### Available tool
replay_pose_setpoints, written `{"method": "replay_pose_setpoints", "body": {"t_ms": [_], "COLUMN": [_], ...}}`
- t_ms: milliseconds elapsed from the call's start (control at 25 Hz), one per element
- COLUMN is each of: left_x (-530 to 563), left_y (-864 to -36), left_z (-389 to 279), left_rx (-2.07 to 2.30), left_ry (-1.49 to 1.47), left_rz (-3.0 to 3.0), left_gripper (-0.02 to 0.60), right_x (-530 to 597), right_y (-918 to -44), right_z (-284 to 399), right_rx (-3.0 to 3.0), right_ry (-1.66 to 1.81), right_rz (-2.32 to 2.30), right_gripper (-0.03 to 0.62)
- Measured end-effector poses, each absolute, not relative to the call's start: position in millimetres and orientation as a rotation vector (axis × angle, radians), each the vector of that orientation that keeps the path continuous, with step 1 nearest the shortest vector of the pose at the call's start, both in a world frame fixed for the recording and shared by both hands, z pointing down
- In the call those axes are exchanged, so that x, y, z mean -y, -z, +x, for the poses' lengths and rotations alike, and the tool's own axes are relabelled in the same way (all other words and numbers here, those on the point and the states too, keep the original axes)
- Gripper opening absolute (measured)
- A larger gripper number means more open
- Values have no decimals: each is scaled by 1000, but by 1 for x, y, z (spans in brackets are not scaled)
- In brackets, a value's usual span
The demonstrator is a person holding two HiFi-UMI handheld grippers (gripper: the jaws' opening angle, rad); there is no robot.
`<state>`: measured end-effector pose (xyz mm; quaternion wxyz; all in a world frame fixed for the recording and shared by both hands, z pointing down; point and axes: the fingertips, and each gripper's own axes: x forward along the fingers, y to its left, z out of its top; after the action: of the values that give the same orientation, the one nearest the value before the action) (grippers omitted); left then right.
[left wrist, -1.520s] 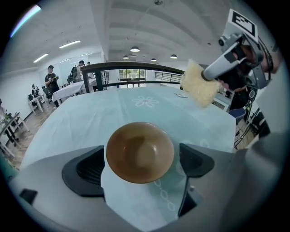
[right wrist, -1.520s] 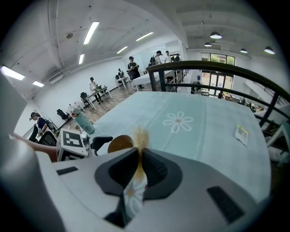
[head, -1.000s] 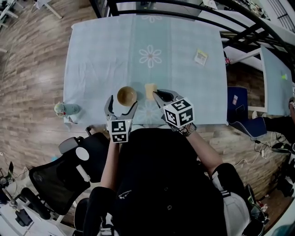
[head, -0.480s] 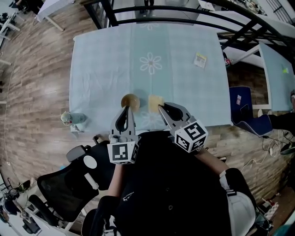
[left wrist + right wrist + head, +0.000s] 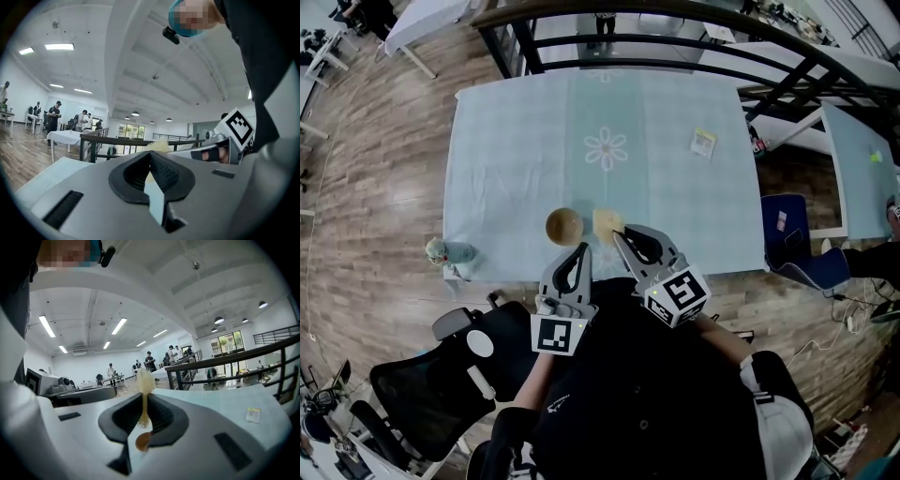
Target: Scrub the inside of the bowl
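Note:
A small brown bowl (image 5: 563, 226) stands empty near the front edge of the table with the pale teal cloth (image 5: 516, 141). Just right of it is a yellow sponge (image 5: 606, 221), with my right gripper (image 5: 617, 234) shut on its near edge. In the right gripper view the sponge (image 5: 144, 378) is pinched thin at the jaw tips and pokes up above them, and the bowl (image 5: 142, 441) shows through the gap below. My left gripper (image 5: 580, 247) hangs shut and empty, a short way in front of the bowl. The left gripper view shows closed jaws (image 5: 151, 154) with the sponge (image 5: 158, 145) beyond.
A small printed card (image 5: 704, 142) lies at the table's far right. A black railing (image 5: 675, 19) runs behind the table. An office chair (image 5: 431, 366) stands at my left, a small pale figure (image 5: 441, 250) sits by the table's left corner, and a blue seat (image 5: 786, 216) is at the right.
My left gripper has shut and drawn back from the bowl toward me. The right gripper has stayed shut at the sponge.

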<state>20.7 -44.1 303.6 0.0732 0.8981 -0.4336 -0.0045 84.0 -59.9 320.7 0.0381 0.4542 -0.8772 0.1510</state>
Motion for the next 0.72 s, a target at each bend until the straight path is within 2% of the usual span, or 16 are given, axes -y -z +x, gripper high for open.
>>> {"method": "replay_pose_setpoints", "body": {"t_ms": [720], "left_x": [39], "left_y": [-307], "left_z": [22], "left_rx": [1307], "left_ry": [12], "left_rz": [2696], "left_gripper": [14], "right_x": [58], "right_y": [-323], "right_z": [90], "right_rx": [2688], "right_ry": [-501], "right_rz": [1420], "right_gripper": [38]}}
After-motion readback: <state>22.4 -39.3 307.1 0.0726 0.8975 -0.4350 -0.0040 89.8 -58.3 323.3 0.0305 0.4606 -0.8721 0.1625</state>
